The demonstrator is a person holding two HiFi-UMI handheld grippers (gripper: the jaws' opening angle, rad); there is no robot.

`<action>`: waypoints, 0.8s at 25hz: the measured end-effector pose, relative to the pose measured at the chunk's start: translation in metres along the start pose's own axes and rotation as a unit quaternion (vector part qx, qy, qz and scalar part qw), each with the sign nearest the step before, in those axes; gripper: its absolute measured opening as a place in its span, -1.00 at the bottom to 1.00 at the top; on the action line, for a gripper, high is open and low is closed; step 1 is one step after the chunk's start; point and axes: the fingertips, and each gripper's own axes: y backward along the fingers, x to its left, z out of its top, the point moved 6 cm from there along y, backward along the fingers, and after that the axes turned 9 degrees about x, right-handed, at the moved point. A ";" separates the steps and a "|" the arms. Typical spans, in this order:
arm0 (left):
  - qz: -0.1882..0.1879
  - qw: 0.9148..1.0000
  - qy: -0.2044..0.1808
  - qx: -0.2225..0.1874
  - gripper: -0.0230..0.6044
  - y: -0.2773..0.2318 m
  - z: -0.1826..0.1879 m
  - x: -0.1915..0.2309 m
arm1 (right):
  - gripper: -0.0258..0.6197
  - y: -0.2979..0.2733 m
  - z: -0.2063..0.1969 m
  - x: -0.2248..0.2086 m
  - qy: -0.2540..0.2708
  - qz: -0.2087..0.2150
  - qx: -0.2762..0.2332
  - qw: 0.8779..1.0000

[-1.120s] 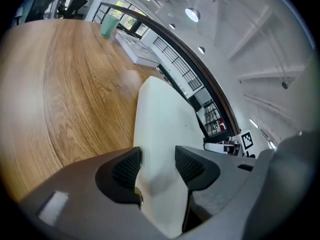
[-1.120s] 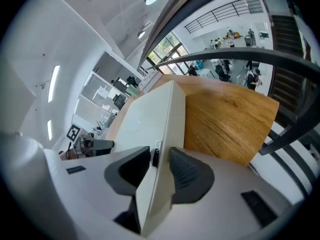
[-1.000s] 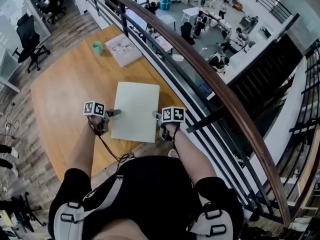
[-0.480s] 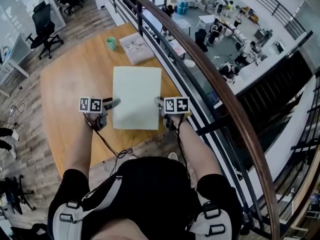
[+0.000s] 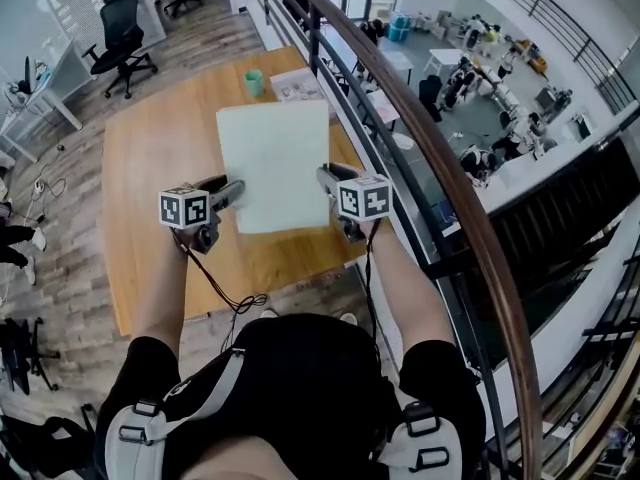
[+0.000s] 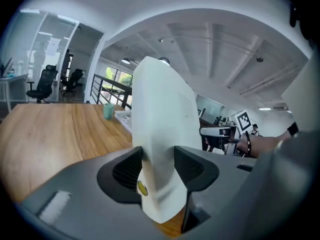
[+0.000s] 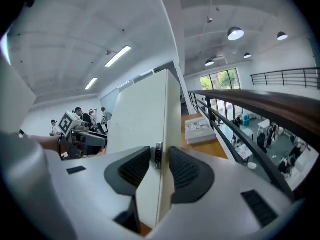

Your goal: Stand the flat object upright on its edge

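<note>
A flat white board (image 5: 275, 163) is held up over the wooden table (image 5: 150, 168), tilted with its broad face toward me. My left gripper (image 5: 232, 190) holds its left edge and my right gripper (image 5: 328, 178) its right edge. In the left gripper view the board (image 6: 162, 129) stands between the jaws of the left gripper (image 6: 157, 166); they are closing, with both pads against it. The right gripper view shows the board's thin edge (image 7: 165, 129) clamped between the pads of the right gripper (image 7: 159, 164). The board's lower corner hangs above the wood.
A green cup (image 5: 254, 82) and a stack of printed sheets (image 5: 300, 84) sit at the table's far end. A dark railing with a wooden handrail (image 5: 420, 138) runs close along the table's right side. An office chair (image 5: 125, 38) stands at the far left. A cable hangs from the left gripper.
The board lay flat on the table a second ago. Both grippers have risen with it, so it now stands tilted up off the wood.
</note>
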 end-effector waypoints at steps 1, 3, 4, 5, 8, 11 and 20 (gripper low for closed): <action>0.009 1.000 -0.004 -0.011 -0.28 0.004 0.002 0.000 | -0.53 -0.001 0.007 0.001 0.014 0.000 -0.008 1.000; 0.025 0.999 -0.012 -0.036 -0.28 0.012 0.007 -0.001 | -0.53 -0.003 0.020 0.003 0.036 0.003 -0.022 0.999; 0.036 0.998 -0.019 -0.048 -0.28 0.015 0.010 -0.002 | -0.53 -0.004 0.026 0.004 0.045 0.005 -0.029 0.999; 0.048 0.997 -0.028 -0.059 -0.29 0.019 0.014 -0.002 | -0.53 -0.007 0.032 0.005 0.054 0.008 -0.034 0.998; 0.090 0.990 -0.065 -0.084 -0.29 0.028 0.022 -0.003 | -0.53 -0.016 0.044 0.006 0.081 0.011 -0.047 0.996; 0.130 0.981 -0.100 -0.101 -0.29 0.035 0.025 -0.006 | -0.54 -0.025 0.048 0.007 0.109 -0.002 -0.054 0.993; 0.207 0.963 -0.130 -0.111 -0.32 0.021 0.028 0.009 | -0.55 -0.054 0.072 0.004 0.192 -0.045 -0.069 0.978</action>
